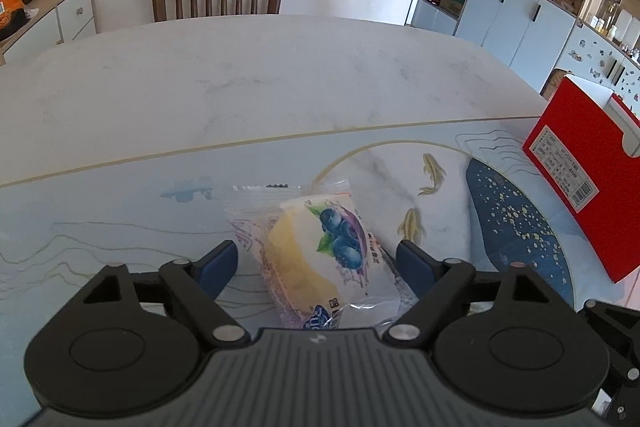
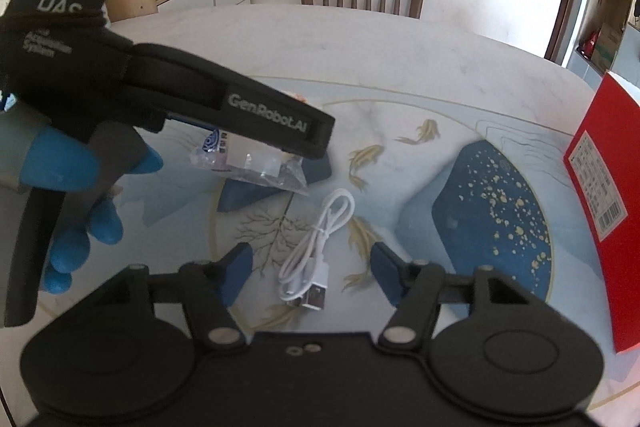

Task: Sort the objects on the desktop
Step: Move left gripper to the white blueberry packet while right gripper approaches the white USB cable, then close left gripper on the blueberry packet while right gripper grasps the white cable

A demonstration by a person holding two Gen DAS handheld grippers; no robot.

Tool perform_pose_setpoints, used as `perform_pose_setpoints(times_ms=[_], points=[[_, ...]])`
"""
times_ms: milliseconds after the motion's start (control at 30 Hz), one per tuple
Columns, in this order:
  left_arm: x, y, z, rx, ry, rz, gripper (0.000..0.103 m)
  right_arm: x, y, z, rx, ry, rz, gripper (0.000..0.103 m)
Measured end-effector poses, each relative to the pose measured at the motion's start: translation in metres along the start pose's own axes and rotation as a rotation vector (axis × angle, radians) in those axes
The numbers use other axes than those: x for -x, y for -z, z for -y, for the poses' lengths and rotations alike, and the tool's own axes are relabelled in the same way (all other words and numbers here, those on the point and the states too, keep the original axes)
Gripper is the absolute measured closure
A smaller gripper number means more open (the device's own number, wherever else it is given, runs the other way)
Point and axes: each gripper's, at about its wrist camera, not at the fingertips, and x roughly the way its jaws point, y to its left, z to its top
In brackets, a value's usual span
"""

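A blueberry snack packet [image 1: 320,255] lies on the patterned mat [image 1: 120,219], between the left gripper's [image 1: 316,263] spread pads; contact cannot be told. A coiled white USB cable [image 2: 316,247] lies between the right gripper's [image 2: 310,267] parted, untouching pads. A red box [image 1: 580,179] stands right.

Glossy clear plastic snack wrapper [image 1: 320,251]; smooth white cable [image 2: 316,239].
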Motion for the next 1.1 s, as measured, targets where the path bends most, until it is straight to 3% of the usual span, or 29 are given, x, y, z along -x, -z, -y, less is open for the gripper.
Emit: perform_pose_setpoints(times_ms=[300, 367, 433, 1100], points=[[-0.003, 0.001, 0.004, -0.012, -0.005, 0.004, 0.026, 0.004, 0.004, 0.004, 0.003, 0.000, 0.005, 0.061], [-0.004, 0.002, 0.006, -0.021, -0.009, 0.005, 0.028, 0.004, 0.003, 0.006, -0.003, 0.000, 0.002, 0.074], [-0.004, 0.001, 0.006, -0.018, -0.009, 0.006, 0.029, 0.003, 0.001, 0.011, -0.010, -0.005, -0.001, 0.078], [0.001, -0.004, 0.003, 0.042, 0.018, 0.008, 0.045, 0.020, 0.002, 0.033, -0.048, 0.038, 0.011, 0.081]])
